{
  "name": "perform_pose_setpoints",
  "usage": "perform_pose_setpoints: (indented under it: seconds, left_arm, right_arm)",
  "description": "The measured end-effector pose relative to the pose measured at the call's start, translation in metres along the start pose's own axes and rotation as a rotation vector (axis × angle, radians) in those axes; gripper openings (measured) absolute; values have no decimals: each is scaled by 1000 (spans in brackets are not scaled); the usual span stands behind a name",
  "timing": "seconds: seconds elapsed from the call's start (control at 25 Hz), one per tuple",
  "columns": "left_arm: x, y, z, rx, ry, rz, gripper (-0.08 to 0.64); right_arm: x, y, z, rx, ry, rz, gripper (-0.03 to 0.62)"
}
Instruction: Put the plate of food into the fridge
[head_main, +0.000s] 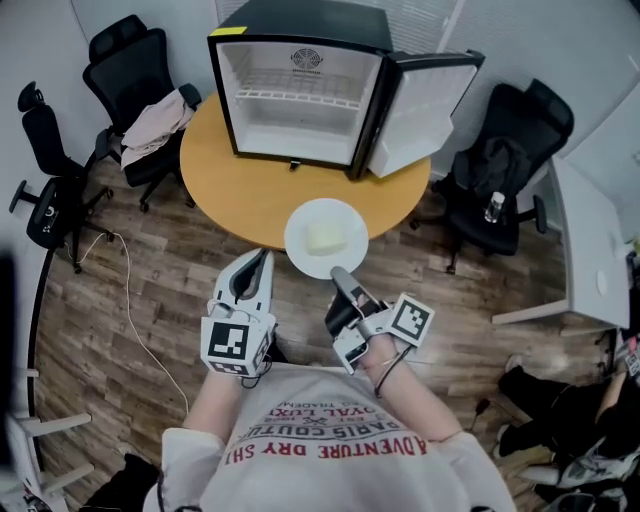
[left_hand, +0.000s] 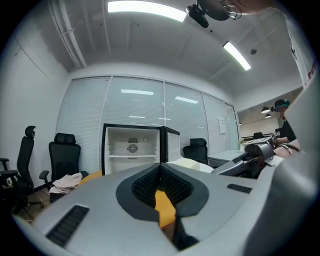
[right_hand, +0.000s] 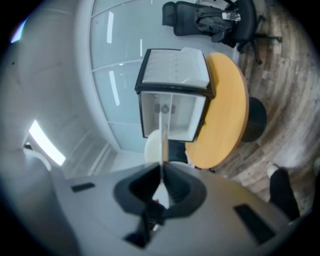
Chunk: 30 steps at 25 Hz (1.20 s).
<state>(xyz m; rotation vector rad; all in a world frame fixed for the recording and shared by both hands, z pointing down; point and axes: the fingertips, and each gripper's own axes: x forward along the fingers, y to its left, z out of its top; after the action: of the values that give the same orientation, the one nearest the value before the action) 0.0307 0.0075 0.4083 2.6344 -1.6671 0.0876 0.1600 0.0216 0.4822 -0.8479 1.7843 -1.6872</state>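
Both forearms reach forward, level. The right gripper, rolled sideways, pinches its fingers on the near rim of the plate of food, at the table's near edge before the open fridge. The left gripper's fingers are closed and empty.

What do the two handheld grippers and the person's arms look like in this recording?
Both the left gripper and the right gripper have light grey bodies tapering to dark ribbed pads. Each carries a white cube printed with black square markers. The person wears a white short-sleeved T-shirt with red lettering; a thin dark cord loops at the right wrist.
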Motion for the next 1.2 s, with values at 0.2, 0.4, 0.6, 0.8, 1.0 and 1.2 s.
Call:
perform_pose_setpoints:
  seconds: [0.2, 0.4, 0.6, 0.8, 1.0, 1.2]
  left_arm:
    - [49, 28, -3, -6, 1, -53, 26]
    - [103, 72, 2, -6, -4, -128, 26]
    - [148, 120, 5, 2, 12, -198, 27]
    - [175, 162, 2, 7, 17, -233, 26]
    - [205, 192, -2, 22, 28, -286, 27]
    - [229, 206, -3, 4, 40, -308, 27]
  right_arm:
    - [39, -2, 24, 9, -65, 8, 37]
    - [96, -6, 48, 22, -142, -9, 37]
    - [156, -4, 64, 48, -219, -23, 37]
    - [202, -6, 74, 47, -266, -26, 37]
    - [242, -5, 89, 59, -306, -26, 37]
    - [265, -6, 107, 57, -324, -47, 37]
